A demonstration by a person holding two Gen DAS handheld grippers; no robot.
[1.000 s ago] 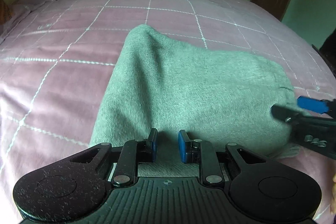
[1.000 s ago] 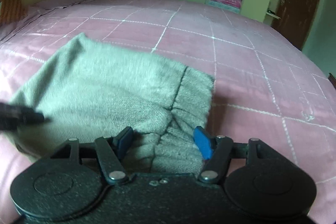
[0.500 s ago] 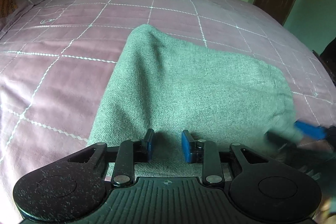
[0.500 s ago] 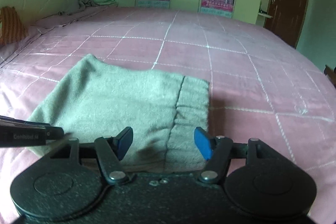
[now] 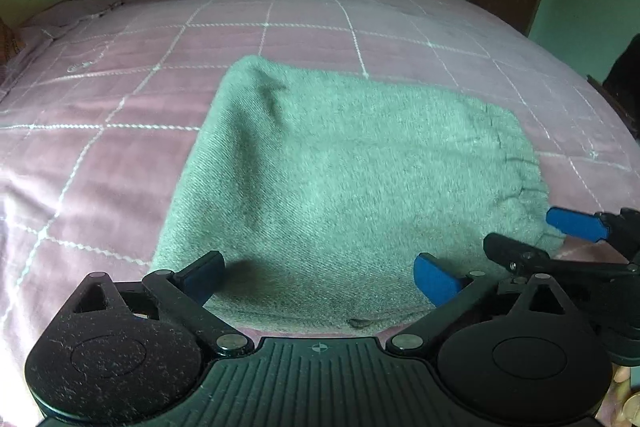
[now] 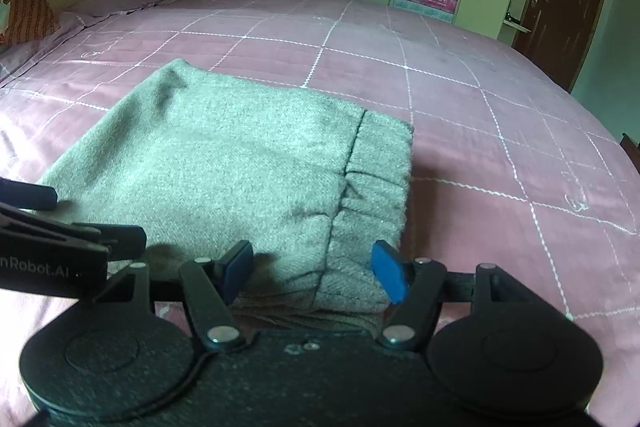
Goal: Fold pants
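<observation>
My left tongs point(image 5: 318, 277) are opening, blue pads wide apart over the near edge of the folded grey-green woollen pants point(image 5: 344, 171), pinching nothing. The pants lie flat on the pink quilted bed point(image 5: 120, 155) with white grid stitching, just ahead of both tongs. My right tongs point(image 6: 312, 273) stand spread across the gathered waistband corner, pads not visibly pressing it.

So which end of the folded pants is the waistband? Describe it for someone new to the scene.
On the pink quilted bedspread lie the grey folded pants. The waistband is the gathered strip along their right edge, set off by a dark seam; the rest of the cloth is smooth.
</observation>
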